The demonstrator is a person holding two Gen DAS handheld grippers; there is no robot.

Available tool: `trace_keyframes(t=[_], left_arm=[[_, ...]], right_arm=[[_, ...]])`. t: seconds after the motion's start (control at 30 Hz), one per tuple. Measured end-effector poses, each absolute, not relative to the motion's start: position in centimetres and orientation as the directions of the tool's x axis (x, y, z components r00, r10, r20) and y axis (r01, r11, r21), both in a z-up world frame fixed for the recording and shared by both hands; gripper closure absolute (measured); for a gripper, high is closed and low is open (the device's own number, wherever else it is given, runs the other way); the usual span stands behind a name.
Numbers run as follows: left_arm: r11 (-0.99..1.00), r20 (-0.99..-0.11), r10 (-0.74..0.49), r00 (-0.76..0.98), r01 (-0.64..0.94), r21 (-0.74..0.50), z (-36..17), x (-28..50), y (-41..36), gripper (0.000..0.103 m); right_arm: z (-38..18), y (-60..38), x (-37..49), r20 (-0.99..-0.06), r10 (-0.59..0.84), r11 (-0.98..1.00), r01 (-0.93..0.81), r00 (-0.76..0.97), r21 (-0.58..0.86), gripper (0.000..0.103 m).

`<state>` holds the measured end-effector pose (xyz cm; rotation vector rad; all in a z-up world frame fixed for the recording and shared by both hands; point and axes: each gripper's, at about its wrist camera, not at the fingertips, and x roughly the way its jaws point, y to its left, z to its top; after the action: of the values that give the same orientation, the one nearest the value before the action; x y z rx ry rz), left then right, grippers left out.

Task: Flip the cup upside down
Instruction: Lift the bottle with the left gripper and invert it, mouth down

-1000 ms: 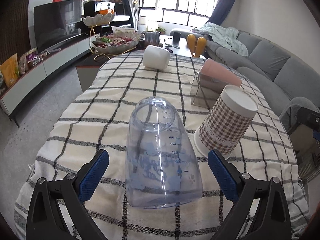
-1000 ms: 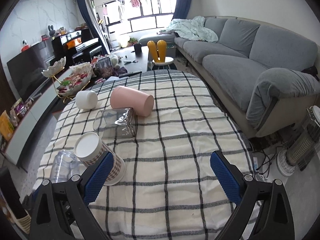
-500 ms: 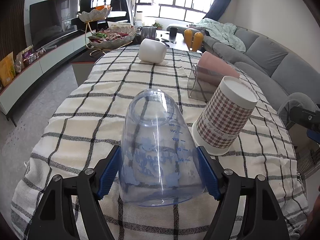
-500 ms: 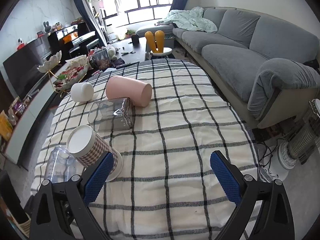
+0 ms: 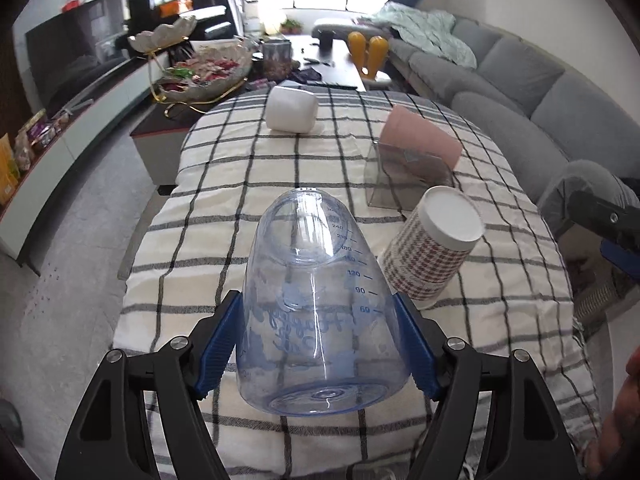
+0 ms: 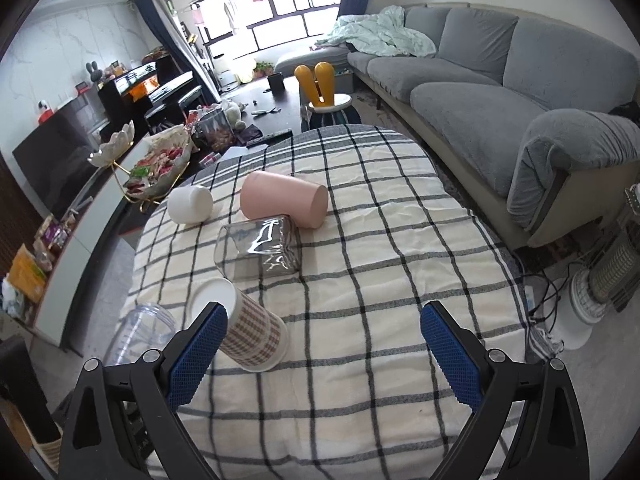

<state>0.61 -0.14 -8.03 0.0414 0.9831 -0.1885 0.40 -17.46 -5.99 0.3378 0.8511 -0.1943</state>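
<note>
Above the checked cloth (image 5: pixel 280 168), the left gripper (image 5: pixel 320 344) is clamping the clear cup (image 5: pixel 316 308) low and should be turning it slowly, while the right gripper (image 6: pixel 324 356) is waiting wide and empty.

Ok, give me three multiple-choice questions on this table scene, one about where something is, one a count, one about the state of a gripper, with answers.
1. Where is the pink cup?
A. beyond the clear square container, touching it
B. beside the white cup, touching it
C. inside the checked paper cup

2. How many cups and containers are on the checked tablecloth, counting the held one?
A. three
B. five
C. seven

3. What is the left hand-held gripper doing?
A. open, empty
B. shut on the clear blue measuring cup
C. holding the checked paper cup

Answers: 1 A, it lies on its side against the container's far edge. 2 B, five show. 3 B, both blue pads press its sides.
</note>
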Motion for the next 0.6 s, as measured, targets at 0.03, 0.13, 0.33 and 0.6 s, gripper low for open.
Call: trace_keyframes(t=[0.03,0.13,0.33,0.6], left_arm=[[0.980,-0.842,-0.138,0.521,0.195,-0.040,-7.5,0.9,-0.3,0.029],[0.973,-0.890,-0.129,0.437,0.231,-0.028,-6.1,2.3,-0.4,0.029],[0.963,-0.981,-0.088,0.172,0.268,-0.039,-5.3,5.9,-0.4,0.029],[0.940,-0.993,-0.036,-0.112,0.333,-0.072,-6.0,10.3,-2.5,0.029]], right_arm=[[-5.5,-17.4,0.6,-0.766,-0.031,0.924,0.311,0.642,0.224,0.005],[-4.2,-17.4,1.5,-0.781,-0.015,0.906,0.338,0.624,0.253,0.005],[-3.1,-17.5,3.4,-0.810,0.056,0.866,0.375,0.584,0.331,0.005],[-3.3,-18.4,6.8,-0.830,0.119,0.820,0.417,0.545,0.392,0.005]])
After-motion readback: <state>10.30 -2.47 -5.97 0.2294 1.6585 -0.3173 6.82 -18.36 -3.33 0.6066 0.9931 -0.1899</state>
